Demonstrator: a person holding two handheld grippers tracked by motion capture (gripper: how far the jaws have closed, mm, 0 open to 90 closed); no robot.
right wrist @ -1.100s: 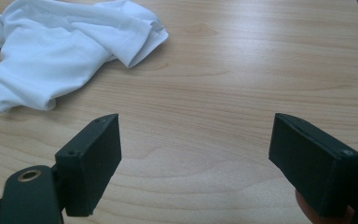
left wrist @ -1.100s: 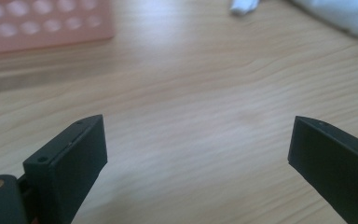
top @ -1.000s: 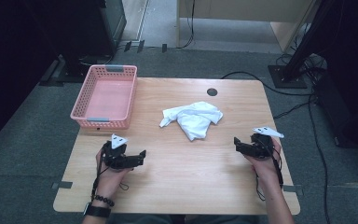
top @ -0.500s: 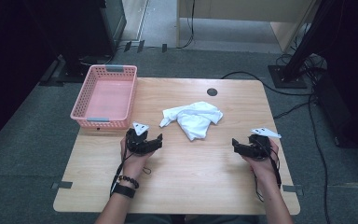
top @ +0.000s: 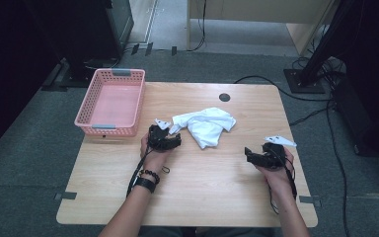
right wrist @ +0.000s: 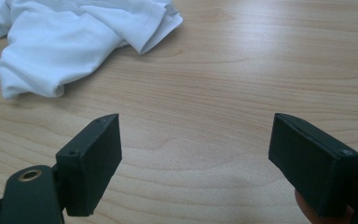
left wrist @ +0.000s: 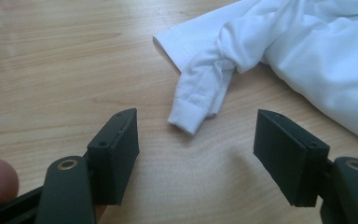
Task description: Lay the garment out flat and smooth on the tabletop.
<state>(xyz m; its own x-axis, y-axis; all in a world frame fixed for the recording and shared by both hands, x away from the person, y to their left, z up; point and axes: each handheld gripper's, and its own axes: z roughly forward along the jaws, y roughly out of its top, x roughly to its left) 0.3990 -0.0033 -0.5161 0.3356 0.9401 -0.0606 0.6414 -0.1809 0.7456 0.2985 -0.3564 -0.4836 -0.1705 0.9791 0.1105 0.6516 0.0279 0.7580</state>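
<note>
The left gripper (top: 173, 142) has travelled across the table since the earlier frame, from the near-left area up to the edge of the white shirt (top: 205, 126), and its jaws have just been closing in, though nothing sits between them yet. In the left gripper view they stand apart, with a sleeve cuff (left wrist: 186, 116) lying on the wood just ahead of the gap. The right gripper (top: 249, 154) hangs over bare wood off to the right, jaws wide and empty, well apart from the cloth.

The shirt itself lies crumpled in the middle of the wooden table (top: 227, 197), with the pink basket (top: 109, 127) at the far-left corner, near the left hand.

Now the risks. That cuff is a small, folded tip; if the jaws shut before it is properly between them, I expect they pinch air or just one thin layer, and the fabric slips free on the lift. Coming in too low could drive the pads into the tabletop. And with one sleeve taken alone, the bunched garment may drag and twist rather than come up cleanly.
</note>
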